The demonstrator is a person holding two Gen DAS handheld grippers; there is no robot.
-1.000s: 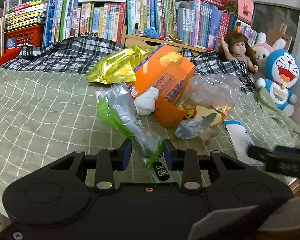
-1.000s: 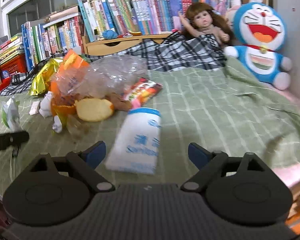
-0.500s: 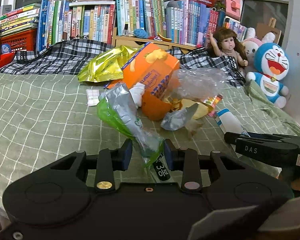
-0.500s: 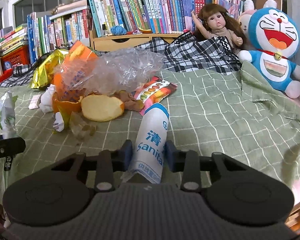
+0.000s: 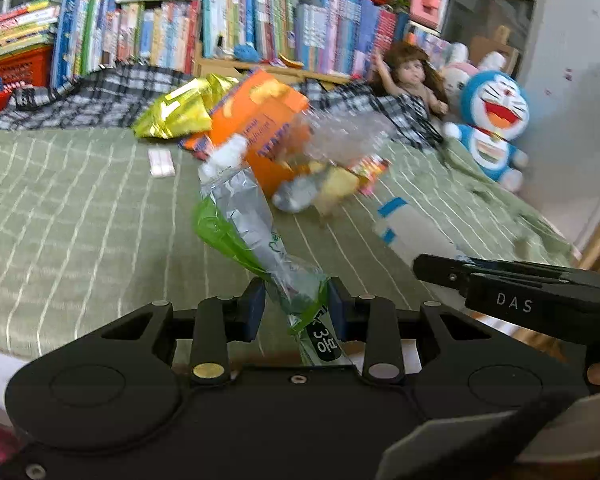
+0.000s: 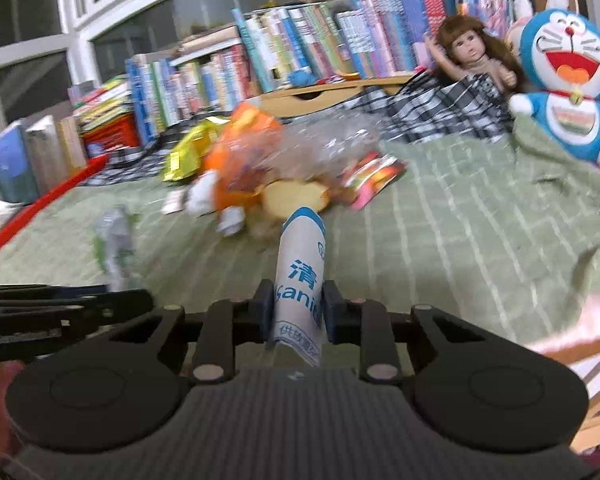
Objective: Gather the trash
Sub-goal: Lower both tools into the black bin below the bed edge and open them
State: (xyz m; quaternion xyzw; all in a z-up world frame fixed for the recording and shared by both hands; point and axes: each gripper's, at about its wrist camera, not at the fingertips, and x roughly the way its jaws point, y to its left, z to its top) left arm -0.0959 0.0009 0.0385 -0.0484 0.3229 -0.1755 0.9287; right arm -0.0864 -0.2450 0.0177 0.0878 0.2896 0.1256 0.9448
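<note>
My left gripper [image 5: 296, 304] is shut on a crumpled green and silver wrapper [image 5: 240, 220], which stands up from its pads. The jaws of my right gripper [image 6: 298, 308] are closing, and their pads press on the near end of a white and blue wipes pack [image 6: 302, 256], squeezed narrow between them. Farther back on the green checked bed [image 5: 80, 220] lies a trash pile. It holds an orange snack box [image 5: 260, 128], a gold bag [image 5: 176, 110], a clear plastic bag [image 6: 324, 144] and a red candy wrapper [image 6: 374, 176]. Each gripper shows at the edge of the other's view.
A small pale packet [image 5: 161, 162] lies alone left of the pile. A doll [image 6: 472, 56] and a blue plush cat [image 6: 572, 88] sit at the back right. Books [image 5: 160, 28] line the back, a red basket [image 5: 16, 66] far left. The bed's edge runs just below both grippers.
The right gripper's jaws went from wide apart around the white pack to squeezing it, and the pack now points up off the bed. Both views have shifted sideways; the left grip is unchanged.
</note>
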